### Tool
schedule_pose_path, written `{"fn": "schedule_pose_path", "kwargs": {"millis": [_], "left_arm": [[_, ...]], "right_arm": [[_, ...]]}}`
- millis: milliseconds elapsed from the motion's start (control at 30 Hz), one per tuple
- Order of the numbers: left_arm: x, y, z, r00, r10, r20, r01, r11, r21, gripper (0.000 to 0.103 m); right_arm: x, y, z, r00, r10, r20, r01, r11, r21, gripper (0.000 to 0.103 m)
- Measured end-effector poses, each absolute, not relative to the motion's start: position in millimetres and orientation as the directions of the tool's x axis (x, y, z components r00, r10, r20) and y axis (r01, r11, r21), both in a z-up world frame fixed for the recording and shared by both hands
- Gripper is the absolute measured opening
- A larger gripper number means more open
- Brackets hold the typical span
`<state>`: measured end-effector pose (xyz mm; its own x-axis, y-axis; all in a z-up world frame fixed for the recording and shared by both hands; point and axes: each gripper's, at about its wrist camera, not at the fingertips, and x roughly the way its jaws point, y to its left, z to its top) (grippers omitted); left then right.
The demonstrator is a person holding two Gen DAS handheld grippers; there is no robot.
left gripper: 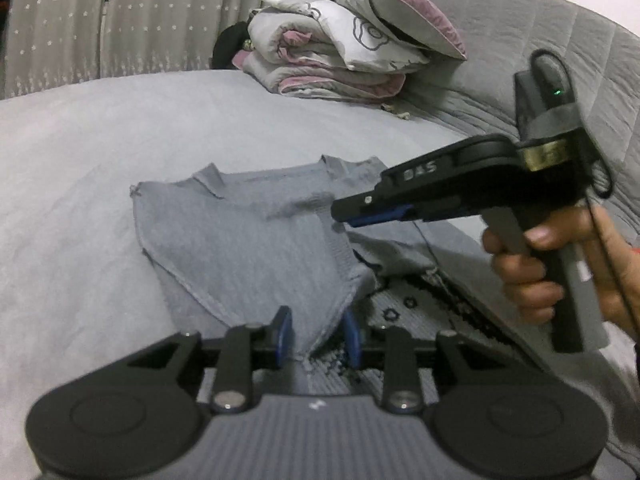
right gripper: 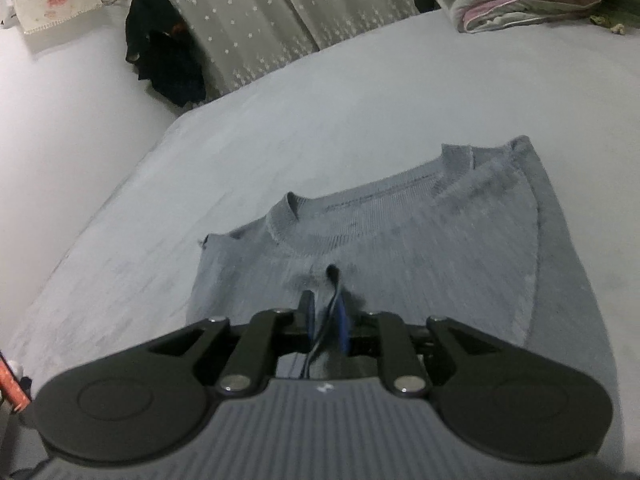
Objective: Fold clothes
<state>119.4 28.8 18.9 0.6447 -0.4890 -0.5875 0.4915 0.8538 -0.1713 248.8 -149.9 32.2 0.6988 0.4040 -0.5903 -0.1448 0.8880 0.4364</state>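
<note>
A grey knitted sweater (left gripper: 248, 240) is seen spread on a light grey bed (left gripper: 80, 160), its neckline turned away from the cameras and one side folded in over the body. In the left wrist view, the left tongs (left gripper: 316, 334) are held low over the near part of the garment; the blue pads (left gripper: 285, 332) are parted, and a pinched-up point of grey fabric is seen rising between them, though the pads are not seen pressing on it. Just to the right of it, a strip of patterned knit (left gripper: 404, 308) with dark ring motifs is exposed beneath the folded layer. Farther right in the same view, the right tongs (left gripper: 344, 216) are seen from the side above the sweater's right part, gripped at the handle by a hand (left gripper: 560, 276); from this angle their gap cannot be judged. Behind, a pile of folded bedding (left gripper: 340, 52) is stacked against a padded grey headboard (left gripper: 560, 48). In the right wrist view, the right tongs (right gripper: 325, 330) are seen slightly parted over the sweater's chest, below the ribbed collar (right gripper: 360, 208); a thin dark cable (right gripper: 326, 312) runs between them, and no fabric is caught. A dark garment (right gripper: 164, 64) is seen beside a star-patterned curtain (right gripper: 280, 20).
</note>
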Motion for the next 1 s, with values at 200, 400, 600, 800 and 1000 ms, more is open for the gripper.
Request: {"fn": "schedule_pose_path", "kwargs": {"millis": [200, 400, 600, 800, 1000], "left_arm": [[116, 11, 11, 0.650, -0.456, -0.608, 0.504, 0.858, -0.105, 0.028], [104, -3, 13, 0.626, -0.485, -0.611, 0.559, 0.825, -0.082, 0.038], [94, -6, 31, 0.594, -0.469, -0.653, 0.535, 0.837, -0.114, 0.040], [81, 6, 44, 0.547, -0.419, -0.725, 0.459, 0.874, -0.159, 0.040], [47, 14, 42, 0.504, -0.350, -0.789, 0.409, 0.902, -0.139, 0.040]], "right_arm": [[219, -149, 40, 0.664, 0.399, -0.632, -0.172, 0.904, 0.390, 0.046], [189, -158, 43, 0.632, 0.378, -0.677, -0.160, 0.918, 0.363, 0.046], [158, -175, 51, 0.637, 0.344, -0.690, -0.112, 0.927, 0.358, 0.050], [128, -189, 61, 0.622, 0.346, -0.702, -0.089, 0.922, 0.376, 0.050], [93, -194, 60, 0.600, 0.353, -0.718, -0.081, 0.920, 0.384, 0.050]]}}
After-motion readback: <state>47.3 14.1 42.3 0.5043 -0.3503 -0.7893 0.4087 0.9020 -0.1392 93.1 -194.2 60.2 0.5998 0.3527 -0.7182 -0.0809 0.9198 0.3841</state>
